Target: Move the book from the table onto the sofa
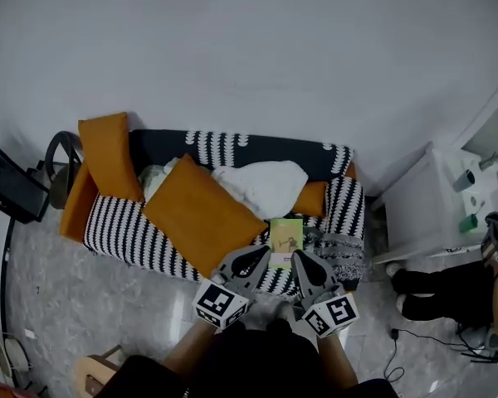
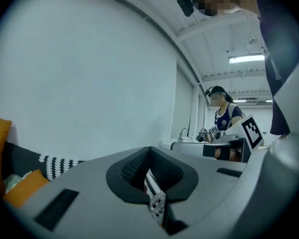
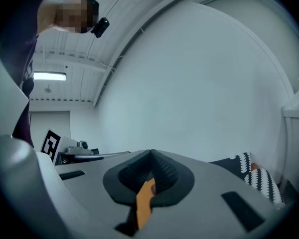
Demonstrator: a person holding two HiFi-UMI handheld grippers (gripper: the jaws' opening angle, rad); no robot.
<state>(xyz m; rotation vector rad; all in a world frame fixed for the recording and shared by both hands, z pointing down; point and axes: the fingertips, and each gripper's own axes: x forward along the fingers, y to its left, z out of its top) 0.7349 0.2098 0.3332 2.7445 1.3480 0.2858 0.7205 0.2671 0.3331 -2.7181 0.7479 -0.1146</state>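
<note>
**A:** Nearest to the head camera, what?

**B:** Dark clothing point(image 1: 257, 363) and two forearms point(image 1: 183, 355) at the bottom edge. Just beyond, left gripper point(image 1: 253, 260) and right gripper point(image 1: 305, 265) side by side, each with a marker cube point(image 1: 220, 303) at the end toward the body.

**A:** Jaws apart or together?

**B:** Pressed together on both, with nothing held. Only a thin slit between the pads in each gripper view, with striped fabric behind it on the left and orange behind it on the right.

**A:** And the book?

**B:** Book point(image 1: 285, 237) flat on the seat of the sofa point(image 1: 124, 222), green cover up, toward the right end. Just past the tips of both grippers, not touched by them. Just beside the large orange cushion point(image 1: 201, 214) on one side and grey patterned fabric point(image 1: 342, 255) on the other. White blanket point(image 1: 261, 185) bunched behind it, against the backrest.

**A:** Farther away?

**B:** Second orange cushion point(image 1: 108, 156) upright at the left end of the sofa. White cabinet point(image 1: 411, 214) to the right of the sofa. Another person point(image 1: 448, 293) at the right edge, mostly cut off. Behind all, plain white wall point(image 1: 249, 56).
</note>
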